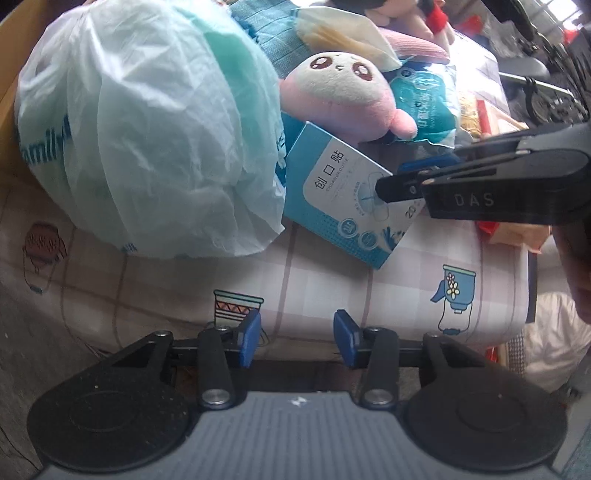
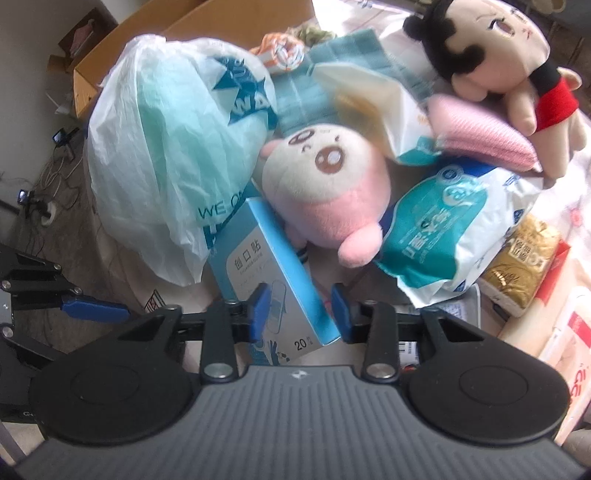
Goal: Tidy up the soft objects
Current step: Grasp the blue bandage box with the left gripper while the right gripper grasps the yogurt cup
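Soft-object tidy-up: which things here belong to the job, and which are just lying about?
Job:
pink plush
doll
pink cloth
tissue pack
plastic bag

Lying about:
plaster box, between the right claw's pads
gold packet
cardboard box

On the counter (image 1: 258, 273) before me, a stuffed plastic bag (image 2: 162, 147) sits left of a round plush toy (image 2: 325, 188). A plaster box (image 2: 273, 291) lies in front of both, its near end between the fingers of my right gripper (image 2: 301, 310). Right of the plush lies a tissue pack (image 2: 443, 229); behind it, a doll (image 2: 495, 62) rests on a cushion (image 2: 480, 129).
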### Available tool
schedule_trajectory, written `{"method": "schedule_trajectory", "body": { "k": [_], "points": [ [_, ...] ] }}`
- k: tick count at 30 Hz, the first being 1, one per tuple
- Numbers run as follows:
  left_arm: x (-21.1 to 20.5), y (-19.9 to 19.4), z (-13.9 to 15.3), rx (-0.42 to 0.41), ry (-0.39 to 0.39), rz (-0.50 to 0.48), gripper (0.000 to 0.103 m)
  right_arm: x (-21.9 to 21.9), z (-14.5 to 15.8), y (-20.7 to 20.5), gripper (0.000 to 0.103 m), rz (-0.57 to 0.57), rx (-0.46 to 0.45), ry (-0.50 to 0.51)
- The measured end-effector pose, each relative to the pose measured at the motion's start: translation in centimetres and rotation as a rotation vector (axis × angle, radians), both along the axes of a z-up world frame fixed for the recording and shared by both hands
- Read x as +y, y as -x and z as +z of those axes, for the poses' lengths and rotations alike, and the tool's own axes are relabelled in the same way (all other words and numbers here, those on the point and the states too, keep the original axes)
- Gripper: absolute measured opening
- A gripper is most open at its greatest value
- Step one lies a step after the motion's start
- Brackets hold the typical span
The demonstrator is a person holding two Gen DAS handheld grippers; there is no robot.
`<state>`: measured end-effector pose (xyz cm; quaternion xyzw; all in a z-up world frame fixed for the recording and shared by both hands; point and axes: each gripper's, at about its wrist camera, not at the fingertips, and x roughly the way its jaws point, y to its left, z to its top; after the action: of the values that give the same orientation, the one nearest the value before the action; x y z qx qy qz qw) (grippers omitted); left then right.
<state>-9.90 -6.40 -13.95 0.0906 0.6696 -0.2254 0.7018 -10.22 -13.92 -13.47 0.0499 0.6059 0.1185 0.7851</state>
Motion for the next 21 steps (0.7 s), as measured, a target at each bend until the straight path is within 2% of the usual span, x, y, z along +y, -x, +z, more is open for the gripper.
{"method": "schedule_trajectory", "body": {
  "k": [3,5,8,9,11,12,14,17,21],
  "points": [
    [0.3,0.9,-0.6,0.024,0.025,0.119,0.048,-0.2,-0.6,0.5,0.020,0.019,0.053,-0.079],
    [0.5,1.5,-0.7,0.037,0.049,0.175,0.060,-0.3,-1.2,0.8,0.020,0.011,0.101,-0.126],
    [0.2,1.8,-0.7,0.042,0.067,0.206,0.072,-0.3,-1.9,1.3,0.025,-0.009,0.169,-0.177],
    [0.0,1.8,-0.7,0.040,0.067,0.208,0.074,-0.4,-1.9,1.4,0.028,-0.014,0.191,-0.186],
    [-0.4,1.4,-0.7,0.038,0.071,0.209,0.090,-1.1,-0.7,1.7,0.053,-0.032,0.188,-0.157],
    [-0.6,1.0,-0.8,0.040,0.066,0.216,0.091,-1.5,0.5,2.0,0.059,-0.034,0.149,-0.131],
    [-1.1,0.1,-0.9,0.028,0.046,0.240,0.091,-2.6,2.7,2.5,0.083,-0.033,0.065,-0.071],
    [-2.1,-1.0,-1.2,-0.001,0.046,0.249,0.091,-4.5,4.9,2.3,0.087,-0.059,-0.003,0.017],
    [-4.0,-2.4,-2.4,0.005,0.049,0.280,0.091,-7.3,4.5,1.9,0.088,-0.088,-0.002,0.089]
  ]
}}
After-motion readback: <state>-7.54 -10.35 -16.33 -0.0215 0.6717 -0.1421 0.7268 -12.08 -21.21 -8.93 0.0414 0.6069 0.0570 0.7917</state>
